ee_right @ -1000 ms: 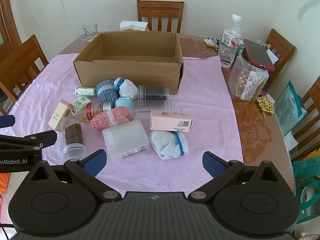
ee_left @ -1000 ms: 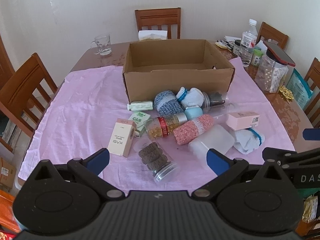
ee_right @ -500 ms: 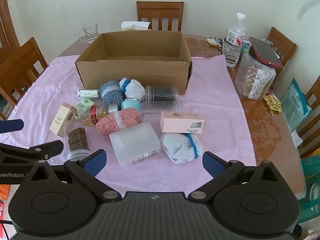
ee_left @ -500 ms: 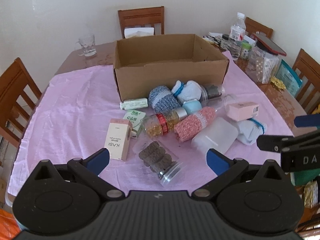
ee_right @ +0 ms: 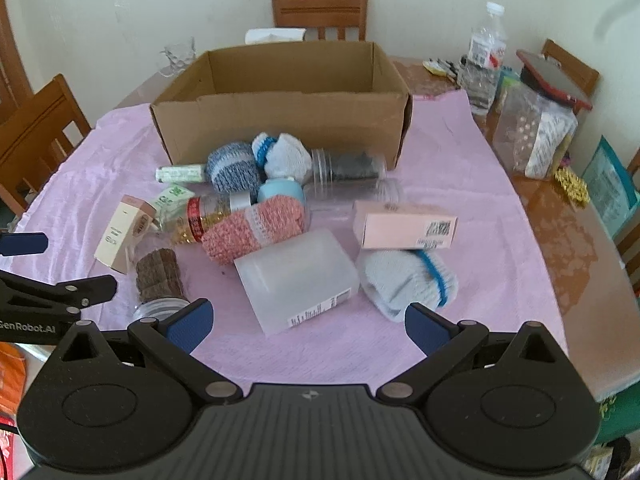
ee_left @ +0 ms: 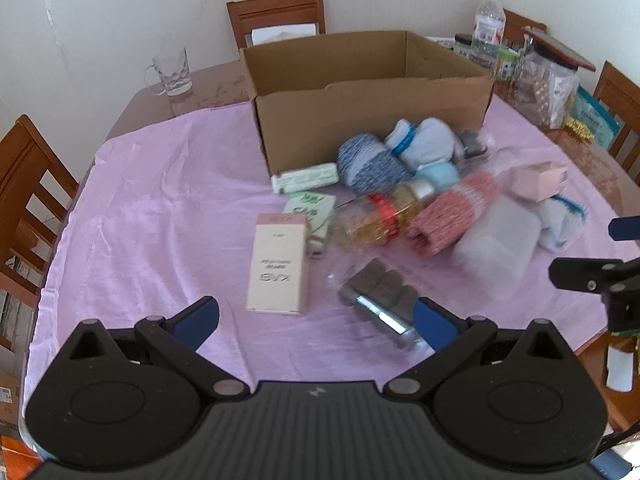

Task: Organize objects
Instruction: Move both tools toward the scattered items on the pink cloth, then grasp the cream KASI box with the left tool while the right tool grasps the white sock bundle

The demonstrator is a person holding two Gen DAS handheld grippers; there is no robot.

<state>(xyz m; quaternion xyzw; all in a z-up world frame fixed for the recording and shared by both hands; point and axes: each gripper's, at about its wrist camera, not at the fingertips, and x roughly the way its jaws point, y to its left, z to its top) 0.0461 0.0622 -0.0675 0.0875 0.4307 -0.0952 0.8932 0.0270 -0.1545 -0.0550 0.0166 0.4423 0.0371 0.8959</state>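
Your clutter lies heaped on the pink cloth (ee_right: 460, 148) just in front of the open cardboard box (ee_right: 280, 128), which looks empty, though its floor is partly hidden behind the near wall. The frosted plastic container (ee_right: 296, 276) nearest your right gripper (ee_right: 306, 322) is probably light, stiff and slick; take it across its narrow sides. The knitted pink roll (ee_right: 252, 228) and white sock bundle (ee_right: 404, 280) should squash softly. The clear jar of brown pads (ee_left: 380, 292) by your left gripper (ee_left: 316, 316) may roll. Both grippers hover with jaws spread, holding nothing. Motion blur smears the labels; the pile's lower items overlap.
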